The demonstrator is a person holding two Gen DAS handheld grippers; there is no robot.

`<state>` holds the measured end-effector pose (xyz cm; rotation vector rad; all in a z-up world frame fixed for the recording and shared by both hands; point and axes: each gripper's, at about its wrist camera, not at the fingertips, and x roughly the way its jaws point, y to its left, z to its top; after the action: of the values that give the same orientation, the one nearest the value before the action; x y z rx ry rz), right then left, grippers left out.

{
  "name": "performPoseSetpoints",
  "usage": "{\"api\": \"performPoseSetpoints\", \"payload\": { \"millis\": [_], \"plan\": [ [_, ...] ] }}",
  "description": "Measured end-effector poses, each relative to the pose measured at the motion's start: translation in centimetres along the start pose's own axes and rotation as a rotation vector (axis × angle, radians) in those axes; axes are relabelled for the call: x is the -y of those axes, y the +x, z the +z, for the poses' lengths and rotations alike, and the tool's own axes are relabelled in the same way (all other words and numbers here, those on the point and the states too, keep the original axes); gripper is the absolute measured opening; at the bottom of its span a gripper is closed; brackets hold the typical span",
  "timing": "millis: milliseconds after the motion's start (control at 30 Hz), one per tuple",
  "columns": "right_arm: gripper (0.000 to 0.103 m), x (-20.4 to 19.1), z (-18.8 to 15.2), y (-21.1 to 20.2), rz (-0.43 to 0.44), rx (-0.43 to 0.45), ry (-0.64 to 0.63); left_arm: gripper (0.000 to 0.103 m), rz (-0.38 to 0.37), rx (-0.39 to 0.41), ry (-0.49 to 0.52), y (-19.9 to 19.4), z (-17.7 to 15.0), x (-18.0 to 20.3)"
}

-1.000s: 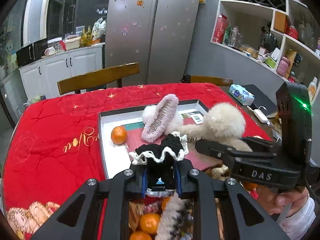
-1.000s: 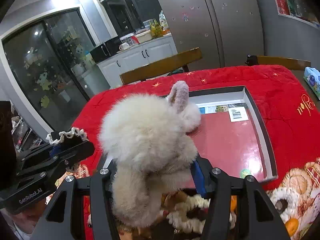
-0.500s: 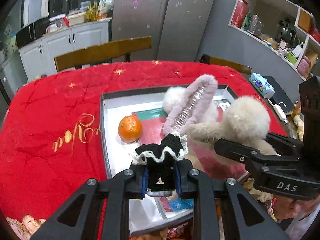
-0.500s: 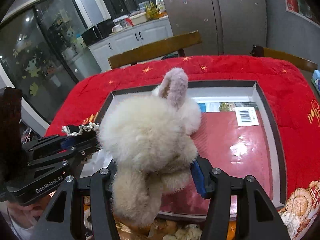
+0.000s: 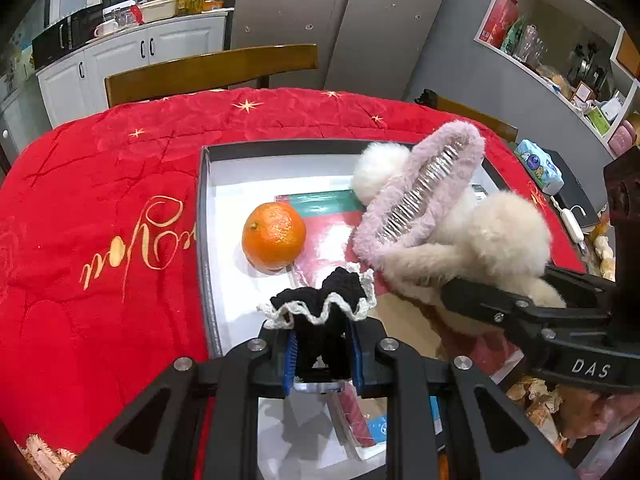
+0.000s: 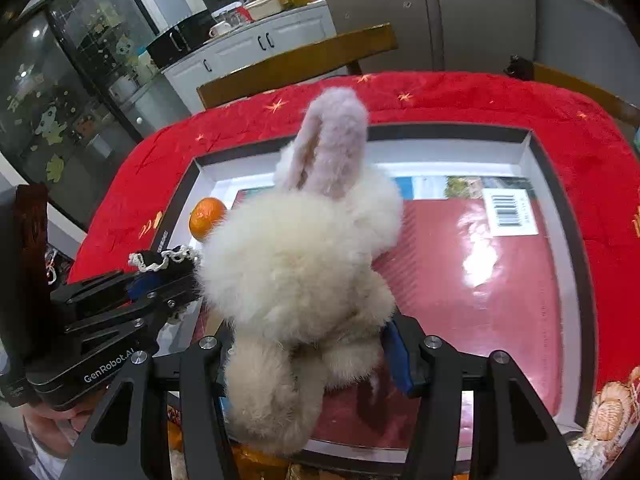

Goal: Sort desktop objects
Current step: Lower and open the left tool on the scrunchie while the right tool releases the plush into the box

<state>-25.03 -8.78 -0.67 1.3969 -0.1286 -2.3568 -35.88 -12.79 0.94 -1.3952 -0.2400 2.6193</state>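
My left gripper (image 5: 322,354) is shut on a black scrunchie with a white lace edge (image 5: 324,300), held over the near left part of a shallow white box with a dark rim (image 5: 203,216). An orange (image 5: 274,237) lies in the box just beyond it. My right gripper (image 6: 310,354) is shut on a fluffy cream plush hair clip with a pink furry jaw (image 6: 304,256), held above the box; the clip also shows in the left wrist view (image 5: 472,236). A red book (image 6: 488,280) lies flat in the box (image 6: 552,184).
The box sits on a red quilted tablecloth (image 5: 100,220). Wooden chairs (image 5: 208,70) stand at the table's far side. A tissue pack (image 5: 538,166) and charger lie at the right edge. Snacks and oranges lie near the front edge (image 6: 612,412).
Both grippers have moved forward and lower over the box, each still holding its object. The orange and the book now look closer.
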Motion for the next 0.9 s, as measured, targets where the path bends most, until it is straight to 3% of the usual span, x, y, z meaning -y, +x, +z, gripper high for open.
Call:
{"api": "performPoseSetpoints", "payload": {
  "millis": [633, 800, 867, 900],
  "plan": [
    [0.055, 0.2, 0.0, -0.2, 0.004, 0.019, -0.001, 0.022, 0.044, -0.006, 0.015, 0.5, 0.3, 0.1],
    [0.058, 0.5, 0.2, -0.2, 0.042, 0.021, 0.016, 0.042, 0.045, -0.014, 0.008, 0.4, 0.5, 0.1],
    [0.071, 0.7, 0.2, -0.6, 0.069, 0.036, 0.027, 0.06, 0.068, -0.004, 0.025, 0.0, 0.5, 0.4],
    [0.075, 0.8, 0.2, -0.9, 0.087, 0.047, 0.035, 0.062, 0.068, 0.002, 0.032, -0.1, 0.6, 0.6]
  ]
}}
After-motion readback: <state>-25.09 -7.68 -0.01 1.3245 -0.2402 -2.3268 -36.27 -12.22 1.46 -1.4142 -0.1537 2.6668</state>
